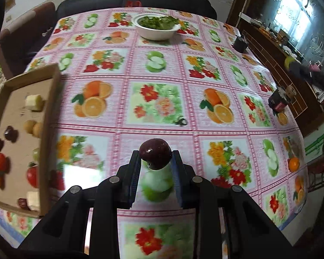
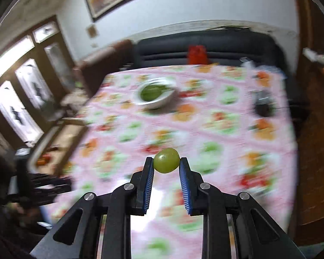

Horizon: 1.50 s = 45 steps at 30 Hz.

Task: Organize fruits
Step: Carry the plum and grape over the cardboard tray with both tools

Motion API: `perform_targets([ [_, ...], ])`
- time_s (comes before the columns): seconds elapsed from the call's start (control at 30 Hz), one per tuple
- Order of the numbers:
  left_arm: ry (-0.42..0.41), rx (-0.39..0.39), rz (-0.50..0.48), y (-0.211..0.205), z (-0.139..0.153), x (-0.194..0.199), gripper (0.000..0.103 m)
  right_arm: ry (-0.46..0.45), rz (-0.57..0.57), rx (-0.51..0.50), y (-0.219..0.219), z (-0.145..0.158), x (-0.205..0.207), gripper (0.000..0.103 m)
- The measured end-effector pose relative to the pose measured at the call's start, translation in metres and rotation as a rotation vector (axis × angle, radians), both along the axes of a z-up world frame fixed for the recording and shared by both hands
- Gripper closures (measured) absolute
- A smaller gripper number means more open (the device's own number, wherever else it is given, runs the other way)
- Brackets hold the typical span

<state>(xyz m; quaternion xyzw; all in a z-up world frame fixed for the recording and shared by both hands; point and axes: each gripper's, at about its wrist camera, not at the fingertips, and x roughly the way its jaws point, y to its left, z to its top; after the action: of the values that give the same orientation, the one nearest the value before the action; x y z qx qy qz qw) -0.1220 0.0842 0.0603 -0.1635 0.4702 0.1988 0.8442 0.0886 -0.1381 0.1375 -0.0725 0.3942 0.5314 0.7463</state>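
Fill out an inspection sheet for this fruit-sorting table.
Surface: table under pink fruit-print plastic cloth.
Job's things: shallow brown cardboard tray at left edge holding mixed fruit pieces; dark red round fruit; green grape.
Clutter: white bowl of greens; dark cup.
Grippers: left claw shut on red fruit; right claw shut on grape.
Cables: nothing seen.
Surroundings: black sofa, window.

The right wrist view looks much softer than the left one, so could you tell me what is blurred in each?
Right wrist view: tablecloth and white bowl smeared by motion, green grape in the tool sharp. Left wrist view: mostly crisp, cardboard tray at the left edge slightly smeared, glare below the dark red fruit.
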Motion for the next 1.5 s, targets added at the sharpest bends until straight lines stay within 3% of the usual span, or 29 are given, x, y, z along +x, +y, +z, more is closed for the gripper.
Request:
perform_targets([
  [0.2, -0.026, 0.024, 0.070, 0.017, 0.006, -0.030, 0.077, 0.147, 0.152, 0.038, 0.068, -0.036, -0.093, 0.079],
  [0.47, -0.033, 0.064, 0.196, 0.047, 0.006, -0.070, 0.077, 0.239, 0.205, 0.032, 0.135, -0.067, -0.154, 0.079],
  [0.87, -0.028, 0.072, 0.292, 0.076, 0.002, -0.111, 0.077, 0.254, 0.279, 0.024, 0.187, -0.070, -0.193, 0.079],
  [1.5, -0.010, 0.058, 0.358, 0.100, -0.011, -0.134, 0.077, 0.249, 0.312, -0.006, 0.218, -0.073, -0.212, 0.079],
])
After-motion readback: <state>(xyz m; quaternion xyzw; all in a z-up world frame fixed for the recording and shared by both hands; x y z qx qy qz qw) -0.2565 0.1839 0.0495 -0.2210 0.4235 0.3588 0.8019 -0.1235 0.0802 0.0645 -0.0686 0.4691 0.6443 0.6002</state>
